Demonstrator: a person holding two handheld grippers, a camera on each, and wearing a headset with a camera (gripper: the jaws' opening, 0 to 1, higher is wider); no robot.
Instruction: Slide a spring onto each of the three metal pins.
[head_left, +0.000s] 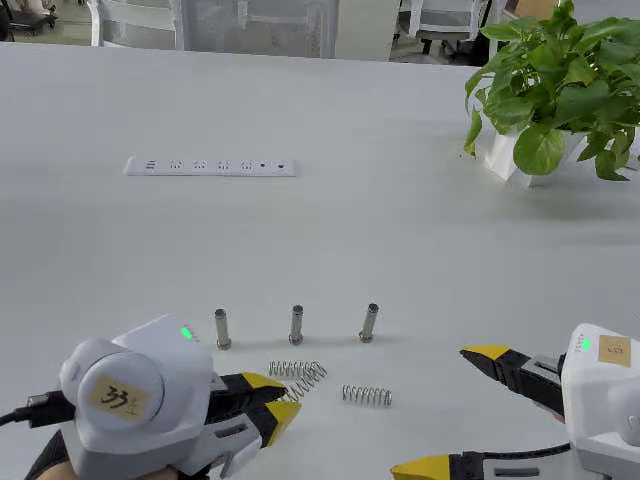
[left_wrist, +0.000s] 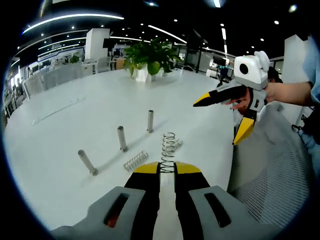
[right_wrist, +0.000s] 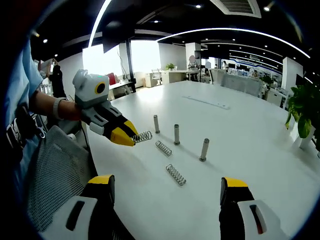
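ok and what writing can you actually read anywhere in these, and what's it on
"33", handwritten, followed by a smaller mark too blurred to read: on the tan sticker on the left gripper.
Second sticker, on the right gripper: faint marks, too small to read.
Power strip: no print that can be read.

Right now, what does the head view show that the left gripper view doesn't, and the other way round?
Head view: the left tool seen from above, with its white labelled body, and chairs at the back.
Left gripper view: a hand holding the right tool, ceiling lights, and a spring nipped between the left tool's tips.
Both: three pins, the plant, loose springs, and the right tool, open.
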